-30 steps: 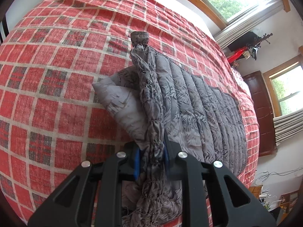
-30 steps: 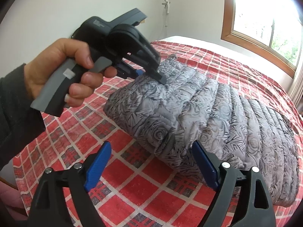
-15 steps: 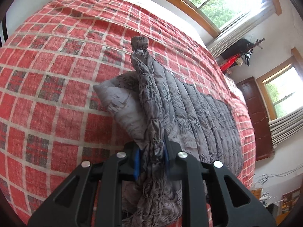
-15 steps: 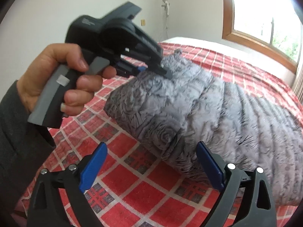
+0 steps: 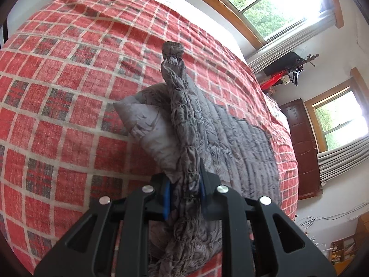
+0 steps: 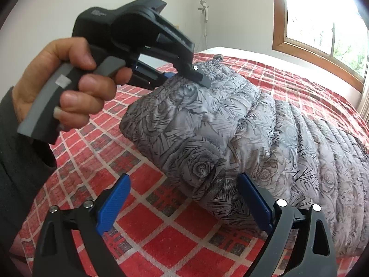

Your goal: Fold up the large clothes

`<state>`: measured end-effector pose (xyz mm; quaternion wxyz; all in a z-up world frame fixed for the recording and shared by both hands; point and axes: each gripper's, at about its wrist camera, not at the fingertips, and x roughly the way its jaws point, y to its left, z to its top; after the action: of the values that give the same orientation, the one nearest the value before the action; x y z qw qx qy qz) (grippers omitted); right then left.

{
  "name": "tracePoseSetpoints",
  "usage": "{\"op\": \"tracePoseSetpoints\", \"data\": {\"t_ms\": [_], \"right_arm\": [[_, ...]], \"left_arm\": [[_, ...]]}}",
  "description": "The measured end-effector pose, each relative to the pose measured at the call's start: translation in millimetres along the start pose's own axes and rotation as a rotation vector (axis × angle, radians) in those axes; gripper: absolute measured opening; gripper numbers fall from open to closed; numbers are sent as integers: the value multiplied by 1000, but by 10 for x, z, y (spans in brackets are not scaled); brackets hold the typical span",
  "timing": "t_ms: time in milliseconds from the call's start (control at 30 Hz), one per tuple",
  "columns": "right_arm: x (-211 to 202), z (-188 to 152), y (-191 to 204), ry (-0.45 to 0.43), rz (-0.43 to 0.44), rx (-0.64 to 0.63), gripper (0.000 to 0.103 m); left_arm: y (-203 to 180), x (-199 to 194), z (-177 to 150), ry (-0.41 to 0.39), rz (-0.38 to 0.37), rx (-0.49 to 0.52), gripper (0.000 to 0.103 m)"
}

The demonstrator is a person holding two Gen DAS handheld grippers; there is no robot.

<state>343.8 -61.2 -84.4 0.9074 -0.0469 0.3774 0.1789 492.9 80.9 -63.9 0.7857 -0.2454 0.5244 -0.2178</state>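
Note:
A grey quilted jacket (image 6: pixel 265 138) with a rose print lies on the red plaid bedspread (image 6: pixel 175 237). In the left wrist view the jacket (image 5: pixel 233 143) stretches away to the right, and my left gripper (image 5: pixel 183 190) is shut on a bunched ridge of its fabric. A dark ribbed cuff (image 5: pixel 173 49) sticks up at the far end of that ridge. In the right wrist view my left gripper (image 6: pixel 184 75), held by a hand (image 6: pixel 69 87), pinches the jacket's raised top edge. My right gripper (image 6: pixel 184 198) is open, its blue pads (image 6: pixel 253 203) either side of the jacket's near folded corner without pressing it.
The bed (image 5: pixel 57 115) spreads wide to the left of the jacket. Windows (image 5: pixel 272 4) with wooden frames line the far wall. A dark wooden door (image 5: pixel 302 147) and a shelf with red items (image 5: pixel 283 76) stand beyond the bed's right edge. A dark sleeve (image 6: pixel 20 184) fills the left side.
My left gripper has lifted the jacket's top edge a little, so the near fold stands higher. My right gripper has edged closer to the near corner, still open.

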Motion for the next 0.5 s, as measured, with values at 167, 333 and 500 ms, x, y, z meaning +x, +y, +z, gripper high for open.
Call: {"op": "tracePoseSetpoints", "data": {"t_ms": [167, 333, 500], "right_arm": [[-133, 11, 102, -25, -23, -44, 95], [-335, 51, 104, -79, -84, -59, 98], [-453, 136, 92, -142, -230, -103, 99]], "left_arm": [[-289, -120, -13, -5, 0, 20, 17], [-584, -206, -7, 5, -4, 50, 17], [-893, -209, -4, 14, 9, 83, 17]]}}
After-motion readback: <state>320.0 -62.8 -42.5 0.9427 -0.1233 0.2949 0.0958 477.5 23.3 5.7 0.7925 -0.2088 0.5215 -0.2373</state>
